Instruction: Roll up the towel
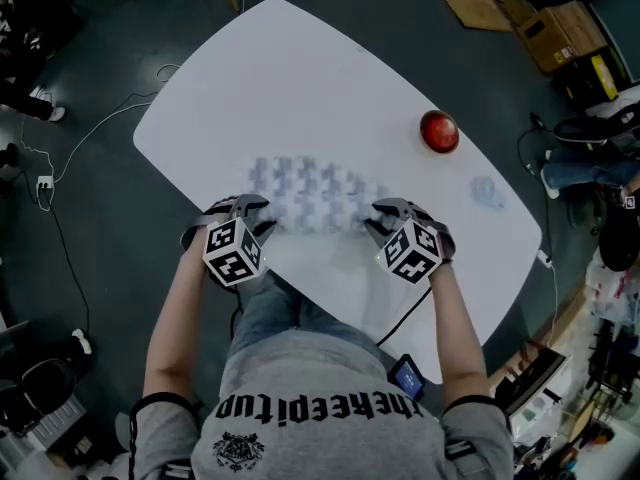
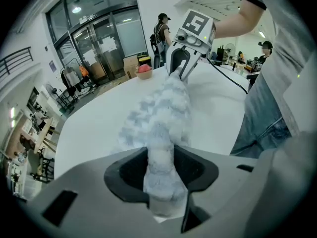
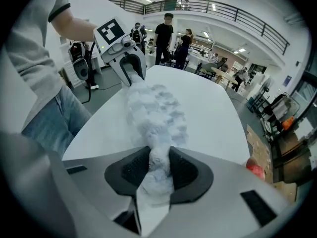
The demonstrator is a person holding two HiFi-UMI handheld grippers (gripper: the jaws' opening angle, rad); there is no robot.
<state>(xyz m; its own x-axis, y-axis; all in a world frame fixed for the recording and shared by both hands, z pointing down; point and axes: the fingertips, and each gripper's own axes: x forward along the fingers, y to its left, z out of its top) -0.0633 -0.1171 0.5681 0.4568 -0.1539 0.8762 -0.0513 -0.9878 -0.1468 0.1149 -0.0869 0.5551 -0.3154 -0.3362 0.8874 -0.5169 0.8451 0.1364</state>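
A pale blue and white patterned towel (image 1: 305,196) lies bunched into a long strip across the white table (image 1: 300,78), near its front edge. My left gripper (image 1: 243,208) holds the strip's left end and my right gripper (image 1: 395,213) its right end. In the left gripper view the towel (image 2: 161,113) runs from between my own pads (image 2: 159,170) to the right gripper (image 2: 181,66) at the far end. The right gripper view mirrors this: the towel (image 3: 156,110) is pinched in the right gripper (image 3: 159,170) and reaches the left gripper (image 3: 131,68).
A red round object (image 1: 439,131) sits at the table's far right, with a small clear object (image 1: 486,191) nearer the right edge. A black cable (image 1: 405,313) trails off the front edge. Cardboard boxes (image 1: 560,33) and cables lie on the floor around.
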